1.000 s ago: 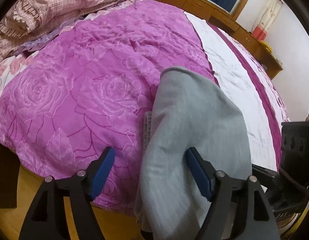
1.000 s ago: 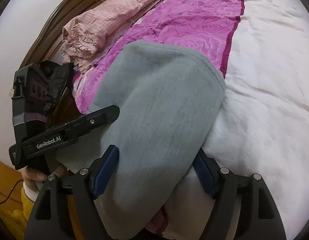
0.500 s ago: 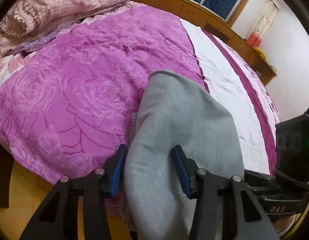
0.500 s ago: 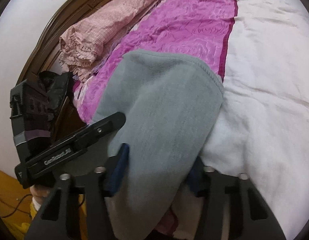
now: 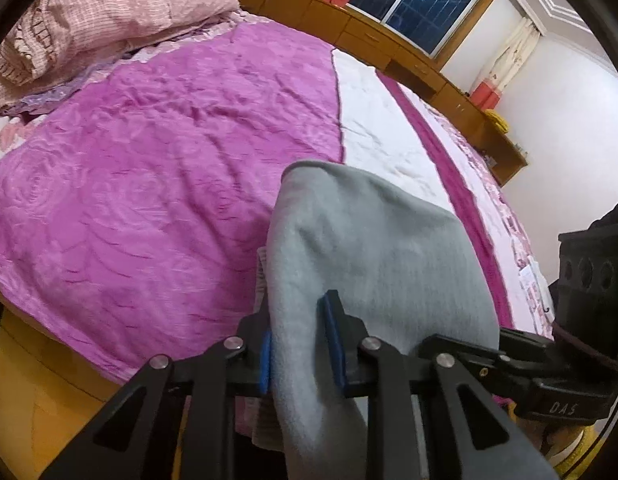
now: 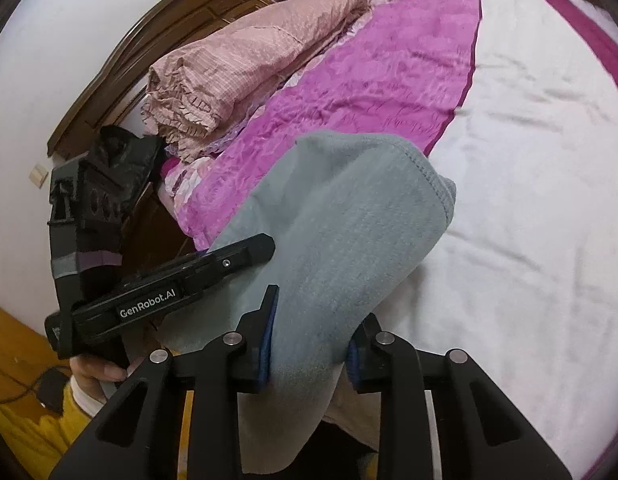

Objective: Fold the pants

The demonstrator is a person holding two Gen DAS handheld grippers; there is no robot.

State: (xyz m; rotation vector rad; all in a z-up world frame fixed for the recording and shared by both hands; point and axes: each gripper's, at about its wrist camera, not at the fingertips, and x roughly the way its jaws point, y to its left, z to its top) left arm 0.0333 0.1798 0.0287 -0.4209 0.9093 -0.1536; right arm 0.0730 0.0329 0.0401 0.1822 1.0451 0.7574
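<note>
The grey pants (image 5: 373, 248) lie folded lengthwise at the near edge of the bed, with their near end hanging over the side. My left gripper (image 5: 297, 344) is shut on the near end of the pants. My right gripper (image 6: 309, 344) is shut on the same near end of the pants (image 6: 349, 232), further right. The left gripper's body (image 6: 169, 292) shows at the left of the right wrist view. The right gripper's body (image 5: 549, 368) shows at the lower right of the left wrist view.
The bed has a magenta rose-pattern cover (image 5: 149, 184) and a white quilted panel (image 6: 529, 200). Pink ruffled pillows (image 6: 245, 64) lie by the dark headboard (image 6: 157, 40). A wooden cabinet (image 5: 389, 40) runs under the window beyond the bed. Yellow wood floor (image 5: 41, 412) lies below.
Both grippers were open around the pants' near end a second ago. Both have closed onto the cloth.
</note>
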